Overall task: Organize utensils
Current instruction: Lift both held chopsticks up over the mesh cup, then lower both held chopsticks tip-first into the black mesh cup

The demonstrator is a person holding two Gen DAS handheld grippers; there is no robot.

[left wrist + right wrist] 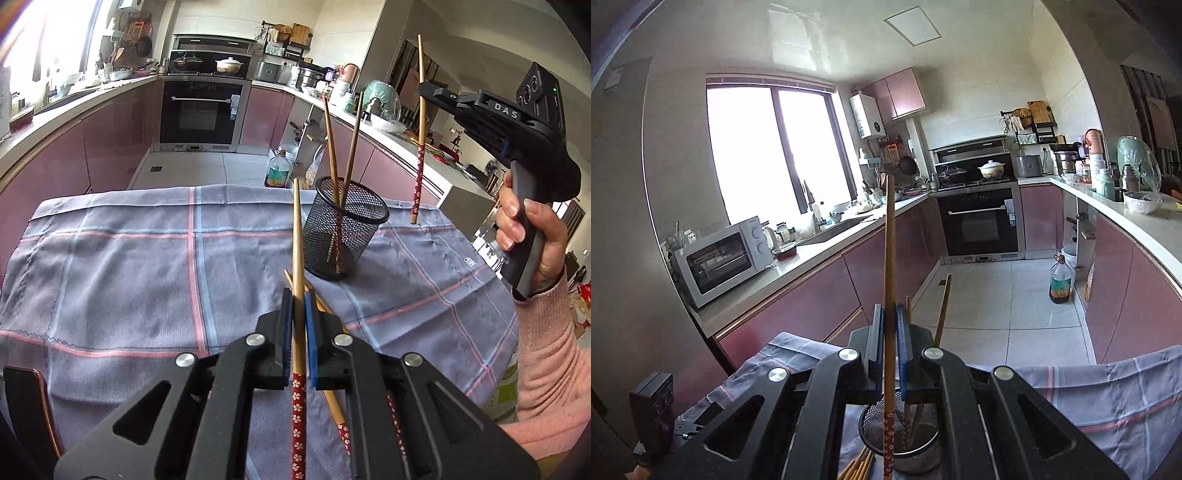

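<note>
Clamping one chopstick (298,258) between its blue-padded fingers (288,332), the left gripper (299,314) holds it above the table (129,258), which is covered with a grey checked cloth. Its red patterned end points back toward the camera. The right gripper (430,94), carried in a hand (524,225) with a pink sleeve, has its fingers closed on a second chopstick (421,122), held nearly upright to the right of the black mesh holder (345,229) and above the cloth. Two chopsticks (341,158) already stand in that holder, leaning apart. More loose chopsticks (332,402) lie on the cloth beneath the left gripper.
</note>
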